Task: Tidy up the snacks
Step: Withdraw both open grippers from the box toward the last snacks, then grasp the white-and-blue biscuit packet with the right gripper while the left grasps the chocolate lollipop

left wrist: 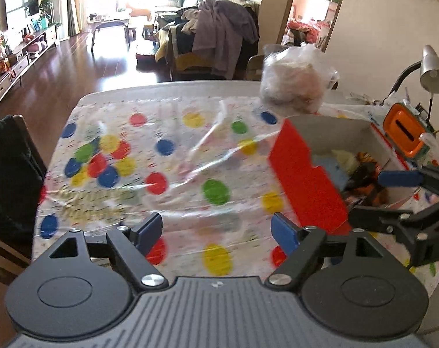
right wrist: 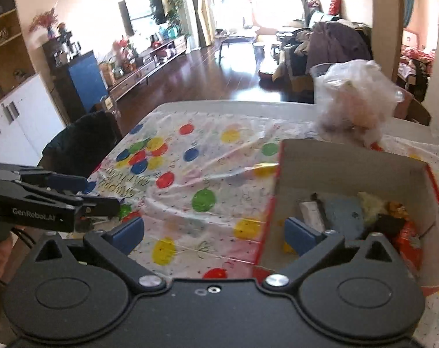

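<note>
Showing both hand-held grippers hovering over a table spread with a balloon-print plastic cloth (left wrist: pixel 190 156), jaws standing wide and holding nothing: left gripper (left wrist: pixel 218 233) over bare cloth, right gripper (right wrist: pixel 215 233) straddling the near wall of the red cardboard box (left wrist: pixel 303 174). Lying inside the box, toward its right side: wrapped snacks (right wrist: pixel 393 220), among them a blue packet (right wrist: pixel 342 213), a pale yellow piece and orange-and-dark wrappers, blurred and hard to tell apart. Standing just behind the box's far corner: a clear plastic bag (left wrist: pixel 294 84) bulging with pale contents, seemingly the remaining loose item.

Likely handling as light, soft and crinkly; film probably slipping between the pads and contents perhaps crushing under a hard squeeze. Best taking hold at the gathered plastic near the top of the bag, not around its bulging middle, closing gently. Box walls looking thin and stiff enough to stay upright, yet light enough to slide on the glossy cloth if nudged; steadying with the other gripper worth considering
</note>
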### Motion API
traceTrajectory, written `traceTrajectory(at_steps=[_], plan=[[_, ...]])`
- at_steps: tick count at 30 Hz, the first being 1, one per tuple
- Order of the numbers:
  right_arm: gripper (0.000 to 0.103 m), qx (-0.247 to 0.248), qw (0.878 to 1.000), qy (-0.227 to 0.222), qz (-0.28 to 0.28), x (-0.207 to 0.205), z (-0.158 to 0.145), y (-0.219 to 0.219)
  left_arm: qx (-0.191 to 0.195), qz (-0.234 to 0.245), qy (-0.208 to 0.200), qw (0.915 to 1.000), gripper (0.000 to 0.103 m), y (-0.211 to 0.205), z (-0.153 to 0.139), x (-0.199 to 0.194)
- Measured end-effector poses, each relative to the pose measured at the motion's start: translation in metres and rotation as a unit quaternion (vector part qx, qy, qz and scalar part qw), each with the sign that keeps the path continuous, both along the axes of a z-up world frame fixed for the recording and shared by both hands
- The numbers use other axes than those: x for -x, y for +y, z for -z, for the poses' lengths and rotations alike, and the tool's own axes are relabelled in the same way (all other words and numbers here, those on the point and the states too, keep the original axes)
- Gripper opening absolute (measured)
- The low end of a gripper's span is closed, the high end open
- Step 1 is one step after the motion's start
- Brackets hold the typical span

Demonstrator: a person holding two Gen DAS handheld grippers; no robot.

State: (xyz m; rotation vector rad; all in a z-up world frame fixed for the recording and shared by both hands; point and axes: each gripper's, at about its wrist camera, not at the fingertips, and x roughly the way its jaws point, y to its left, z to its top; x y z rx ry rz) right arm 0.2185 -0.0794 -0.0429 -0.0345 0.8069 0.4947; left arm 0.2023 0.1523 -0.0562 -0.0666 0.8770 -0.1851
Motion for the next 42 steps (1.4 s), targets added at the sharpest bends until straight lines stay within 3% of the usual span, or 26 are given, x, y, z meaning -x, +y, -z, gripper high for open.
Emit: traceTrajectory(at_steps=[8,13,18,26,31,36,42], plan=[[0.103,0.011,0.999,0.024,-0.032,-0.004,0.015,0.051,-0.016,0.048,0.020,0.9985,0.082,0.068,0.018,-0.005],[0.103,0.027,0.997,0.030,-0.066,-0.011,0.024,0.085,-0.017,0.016,0.034,0.9992,0.082,0.104,0.038,-0.004],[0.103,0.044,0.989,0.022,-0.136,-0.027,0.028,0.130,-0.013,-0.048,0.028,0.9984,0.082,0.131,0.051,0.010],[0.102,0.096,0.954,0.017,-0.283,-0.058,0.051,0.211,-0.003,-0.102,0.031,0.9943,0.082,0.151,0.070,0.030],[0.094,0.118,0.926,0.042,-0.355,-0.077,0.077,0.245,0.002,-0.106,0.040,0.9936,0.082,0.154,0.082,0.037],[0.083,0.138,0.899,0.058,-0.411,-0.088,0.096,0.271,0.007,-0.076,0.040,0.9963,0.082,0.155,0.088,0.039],[0.079,0.153,0.877,0.073,-0.450,-0.092,0.111,0.292,-0.014,0.017,0.051,0.9985,0.081,0.152,0.096,0.023]])
